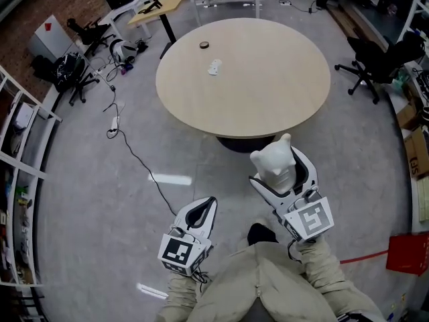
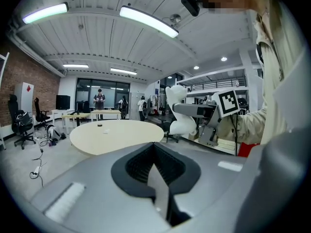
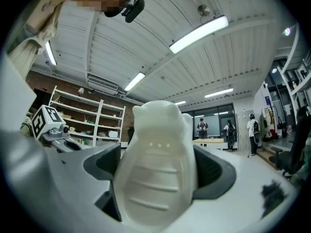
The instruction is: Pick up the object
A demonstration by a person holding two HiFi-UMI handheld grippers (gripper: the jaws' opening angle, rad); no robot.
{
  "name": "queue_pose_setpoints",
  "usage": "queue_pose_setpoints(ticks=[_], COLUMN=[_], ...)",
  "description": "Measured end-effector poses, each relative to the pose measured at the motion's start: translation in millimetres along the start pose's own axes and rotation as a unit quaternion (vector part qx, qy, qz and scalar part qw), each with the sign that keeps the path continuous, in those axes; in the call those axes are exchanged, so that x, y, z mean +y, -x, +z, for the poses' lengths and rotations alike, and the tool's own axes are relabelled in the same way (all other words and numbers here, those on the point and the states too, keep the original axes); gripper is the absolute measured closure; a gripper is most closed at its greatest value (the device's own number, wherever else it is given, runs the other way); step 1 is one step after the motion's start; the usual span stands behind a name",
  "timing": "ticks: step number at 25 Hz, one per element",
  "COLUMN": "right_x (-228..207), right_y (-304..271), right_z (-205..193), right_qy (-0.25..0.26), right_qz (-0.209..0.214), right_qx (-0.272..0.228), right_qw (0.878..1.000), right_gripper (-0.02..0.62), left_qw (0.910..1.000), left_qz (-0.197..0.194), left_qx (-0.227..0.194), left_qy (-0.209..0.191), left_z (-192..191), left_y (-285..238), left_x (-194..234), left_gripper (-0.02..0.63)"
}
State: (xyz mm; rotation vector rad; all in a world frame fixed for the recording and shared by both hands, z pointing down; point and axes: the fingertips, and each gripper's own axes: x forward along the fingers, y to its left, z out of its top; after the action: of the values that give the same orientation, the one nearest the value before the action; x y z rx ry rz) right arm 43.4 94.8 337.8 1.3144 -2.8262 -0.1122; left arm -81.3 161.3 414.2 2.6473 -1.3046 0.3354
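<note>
Right gripper view: white, smooth, eared plastic figure [image 3: 156,144] clamped between right gripper [image 3: 158,178] fingers [image 3: 216,174]; left gripper [image 2: 155,165] fingers closed, empty. Risk: rounded body slipping if grip loosens.

An open-plan lab office: round table [image 1: 243,79], desks [image 1: 157,7], office chairs [image 1: 375,60], metal shelving [image 1: 23,180], brick wall [image 1: 40,5].

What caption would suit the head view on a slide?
Right gripper holds a white figurine, left gripper shut and empty, before a round table.
</note>
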Motion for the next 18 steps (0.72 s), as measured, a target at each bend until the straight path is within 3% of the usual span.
queue_pose_setpoints(ticks=[11,18], right_x=[-10,-19], right_y=[63,88], right_z=[42,52], right_qy=[0.009,0.008], right_qz=[-0.02,-0.042], right_qx=[-0.016,-0.028], right_qw=[1.0,0.999], right_gripper=[0.127,0.127], left_qw=[0.999,0.9982], left_qz=[-0.037,-0.055], left_qx=[-0.021,-0.012], left_qy=[-0.01,-0.023], left_z=[28,25], left_y=[-3,-5], left_x=[-60,-84], left_gripper=[0.6,0.6])
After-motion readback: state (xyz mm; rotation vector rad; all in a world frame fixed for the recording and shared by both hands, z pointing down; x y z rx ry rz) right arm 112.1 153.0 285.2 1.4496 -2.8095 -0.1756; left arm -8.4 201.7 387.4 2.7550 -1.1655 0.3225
